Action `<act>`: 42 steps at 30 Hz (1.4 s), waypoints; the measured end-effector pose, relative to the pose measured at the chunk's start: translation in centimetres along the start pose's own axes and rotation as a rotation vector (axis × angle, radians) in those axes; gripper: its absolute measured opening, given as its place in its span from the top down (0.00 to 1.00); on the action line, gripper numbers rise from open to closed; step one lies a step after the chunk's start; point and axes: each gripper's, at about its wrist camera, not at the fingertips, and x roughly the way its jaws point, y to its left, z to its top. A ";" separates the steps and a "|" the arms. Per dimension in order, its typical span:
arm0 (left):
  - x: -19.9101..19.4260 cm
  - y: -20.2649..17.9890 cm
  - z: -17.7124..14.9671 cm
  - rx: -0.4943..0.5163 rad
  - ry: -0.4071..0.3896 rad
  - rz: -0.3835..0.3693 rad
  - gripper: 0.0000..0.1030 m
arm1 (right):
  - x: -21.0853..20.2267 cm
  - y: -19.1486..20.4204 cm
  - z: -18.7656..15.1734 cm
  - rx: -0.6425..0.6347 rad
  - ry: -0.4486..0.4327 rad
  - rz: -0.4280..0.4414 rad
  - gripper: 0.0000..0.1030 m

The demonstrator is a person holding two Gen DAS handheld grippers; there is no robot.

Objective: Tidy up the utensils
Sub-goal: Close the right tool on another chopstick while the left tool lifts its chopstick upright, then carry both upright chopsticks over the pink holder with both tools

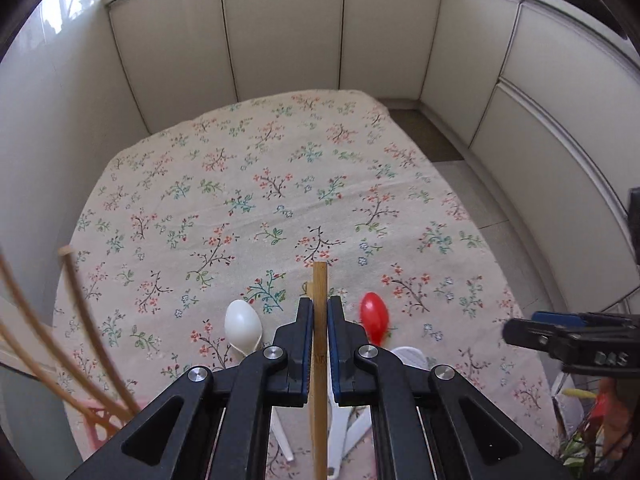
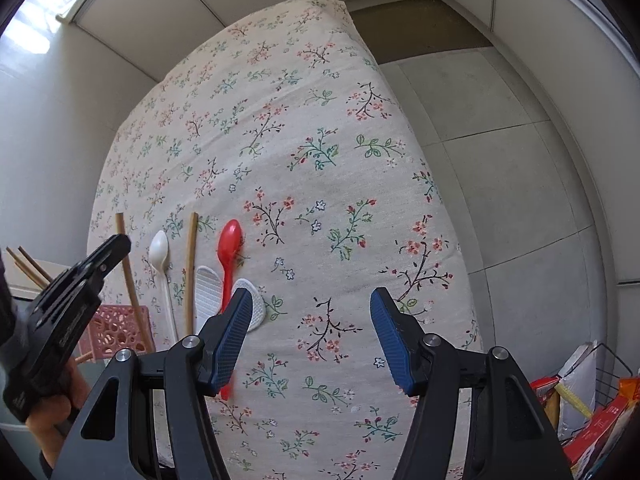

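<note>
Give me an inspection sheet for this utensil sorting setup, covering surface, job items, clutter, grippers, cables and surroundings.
Surface: floral tablecloth covers the table, lying fairly flat.
Job's things: white spoon, red spoon, loose chopstick and two white ridged scoops lie side by side; held chopstick; pink basket at the table's left edge with chopsticks sticking up beside it.
Clutter: wire basket of packets off the table's right side.
Grippers: left gripper shut on the held chopstick; right gripper open, holding nothing.
Cables: nothing seen.
Surroundings: pale cabinet panels, tiled floor.
</note>
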 end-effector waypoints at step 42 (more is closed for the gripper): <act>-17.0 12.6 -8.6 -0.223 -0.424 -0.142 0.93 | 10.2 14.7 2.6 -0.170 -0.021 -0.055 0.92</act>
